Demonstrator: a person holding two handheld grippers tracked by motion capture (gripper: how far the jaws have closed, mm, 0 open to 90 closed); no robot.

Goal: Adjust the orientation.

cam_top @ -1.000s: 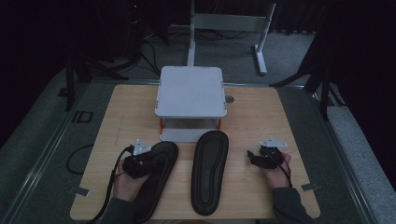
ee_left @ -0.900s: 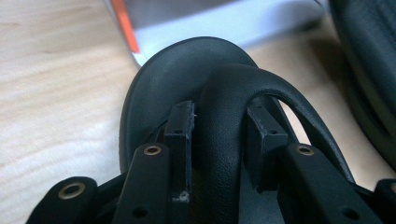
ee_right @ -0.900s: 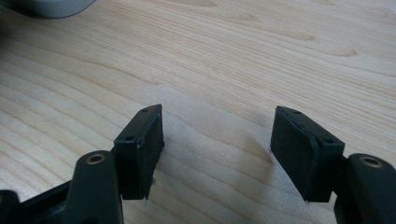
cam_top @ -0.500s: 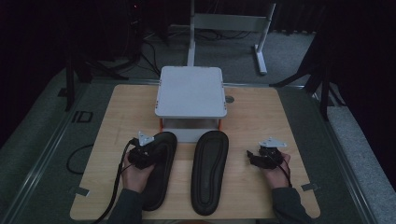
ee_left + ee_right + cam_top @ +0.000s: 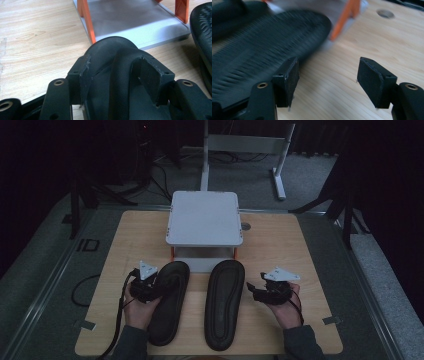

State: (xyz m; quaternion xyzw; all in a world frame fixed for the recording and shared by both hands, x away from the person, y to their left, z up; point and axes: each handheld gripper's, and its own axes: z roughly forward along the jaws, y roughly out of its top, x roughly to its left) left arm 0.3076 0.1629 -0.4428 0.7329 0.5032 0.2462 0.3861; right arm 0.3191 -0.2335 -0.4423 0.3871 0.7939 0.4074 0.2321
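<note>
Your left tool (image 5: 152, 285) straddles the strap of the left black rubber sandal (image 5: 167, 302) on the pale wooden counter (image 5: 280, 245); its jaws have just been opening, the strap (image 5: 117, 60) between them. Your right tool (image 5: 257, 290), jaws wide and empty, hovers beside the overturned right black sandal (image 5: 225, 302), whose ribbed sole (image 5: 262, 47) shows blurred. No writing is readable.

Light wooden table (image 5: 135, 232) carries grey two-tier stand (image 5: 204, 217) (orange legs); left slipper (image 5: 167, 302) and right slipper (image 5: 225, 302) lie side by side, just before stand.
</note>
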